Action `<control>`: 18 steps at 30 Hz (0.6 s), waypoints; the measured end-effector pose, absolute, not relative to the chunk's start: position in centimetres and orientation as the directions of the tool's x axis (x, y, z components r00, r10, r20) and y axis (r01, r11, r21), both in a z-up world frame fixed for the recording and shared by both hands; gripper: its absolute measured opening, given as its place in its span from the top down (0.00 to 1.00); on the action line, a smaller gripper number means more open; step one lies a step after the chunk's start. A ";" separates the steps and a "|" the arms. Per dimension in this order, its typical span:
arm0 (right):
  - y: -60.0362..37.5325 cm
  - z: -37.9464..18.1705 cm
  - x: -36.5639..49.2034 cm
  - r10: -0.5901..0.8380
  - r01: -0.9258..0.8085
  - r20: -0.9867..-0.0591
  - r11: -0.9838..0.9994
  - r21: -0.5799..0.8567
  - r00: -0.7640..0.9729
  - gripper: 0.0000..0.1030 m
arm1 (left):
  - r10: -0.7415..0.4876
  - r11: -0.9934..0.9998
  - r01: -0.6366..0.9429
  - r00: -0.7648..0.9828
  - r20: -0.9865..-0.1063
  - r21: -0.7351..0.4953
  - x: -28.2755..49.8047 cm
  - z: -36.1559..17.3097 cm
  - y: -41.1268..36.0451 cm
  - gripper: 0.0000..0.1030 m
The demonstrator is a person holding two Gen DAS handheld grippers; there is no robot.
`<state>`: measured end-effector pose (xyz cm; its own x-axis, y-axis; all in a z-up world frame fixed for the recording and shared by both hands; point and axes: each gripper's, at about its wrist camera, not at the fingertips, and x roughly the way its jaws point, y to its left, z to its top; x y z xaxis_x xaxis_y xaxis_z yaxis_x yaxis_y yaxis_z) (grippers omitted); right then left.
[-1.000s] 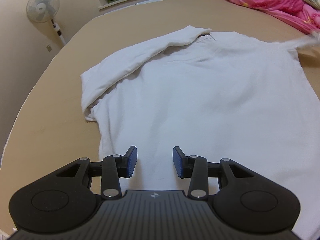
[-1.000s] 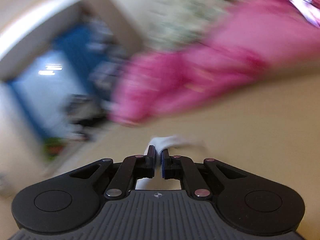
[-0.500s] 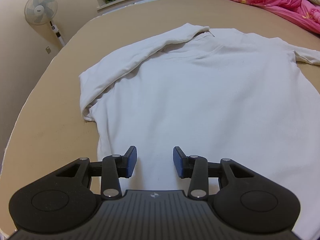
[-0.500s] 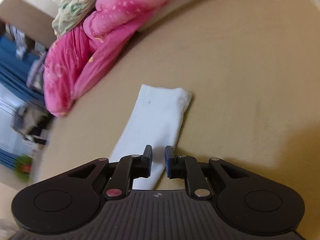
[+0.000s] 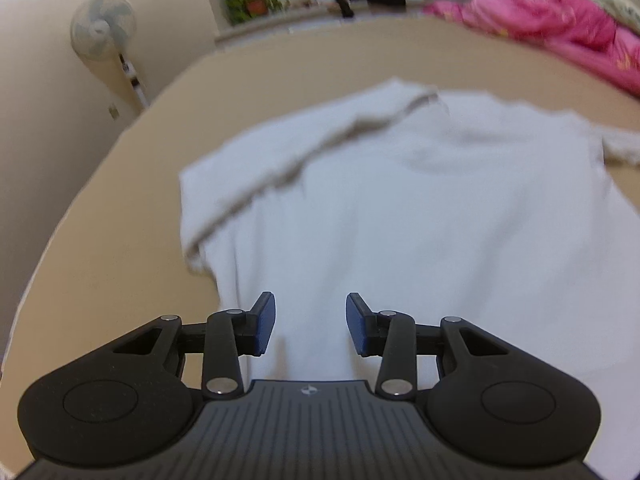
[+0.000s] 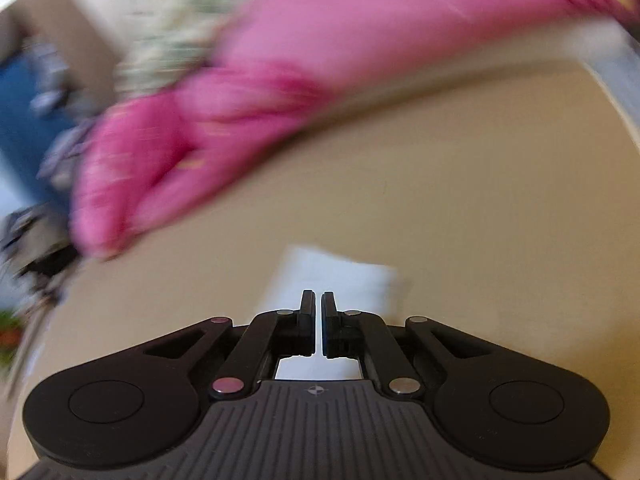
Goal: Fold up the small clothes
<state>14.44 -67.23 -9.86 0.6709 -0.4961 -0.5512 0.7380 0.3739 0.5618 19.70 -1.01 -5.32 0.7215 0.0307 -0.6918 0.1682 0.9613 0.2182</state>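
- The white top (image 5: 420, 216) lies spread flat on the tan bed surface (image 5: 100, 264), filling the middle of the left wrist view, with its near hem running under the left gripper.
- One sleeve (image 5: 280, 148) is folded across the upper left of the garment; the other sleeve (image 5: 618, 145) sticks out to the right, onto bare tan.
- There's open tan surface to the left of the top, up to the bed's curved edge, and a wide strip beyond the collar.
- Off the far left edge stands a pedestal fan (image 5: 102, 32) against the wall; a potted plant (image 5: 252, 0) sits on the ledge behind.
- The pink quilt (image 5: 560, 36) is heaped at the far right, well apart from the top.
- The left gripper (image 5: 310, 326) hovers over the hem, jaws parted to a moderate gap, having just narrowed a touch, white cloth showing between them but nothing pinched.
- In the right wrist view, badly blurred, the right gripper (image 6: 318, 320) has just snapped its jaws nearly together, a thin slit left.
- The white cuff end (image 6: 340, 276) of that sleeve shows just past and beneath its tips; whether the cloth is pinched, I cannot tell.
- There's plenty of bare tan to that gripper's right.
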 end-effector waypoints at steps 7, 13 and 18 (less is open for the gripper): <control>-52.9 1.5 16.7 -0.075 0.397 -0.478 0.677 0.620 0.875 0.64 | -0.030 0.978 0.151 0.789 -0.613 0.147 28.7 -2.2 -2.7 0.90; -40.0 -0.8 16.1 0.252 0.120 -0.547 0.823 0.554 0.799 0.49 | -0.071 0.986 0.152 0.768 -0.636 0.072 38.3 -2.1 -7.5 0.81; -35.4 -7.1 19.7 0.198 0.095 -0.728 0.936 0.340 0.656 0.54 | -0.118 0.977 0.205 0.727 -0.677 0.050 44.0 -4.0 -12.0 0.62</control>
<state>19.69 -35.36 -7.06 0.6559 0.1979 -0.7284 0.0950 0.9357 0.3397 44.02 -12.03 -4.02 0.7269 -0.1181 -0.6765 0.2051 0.9775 0.0497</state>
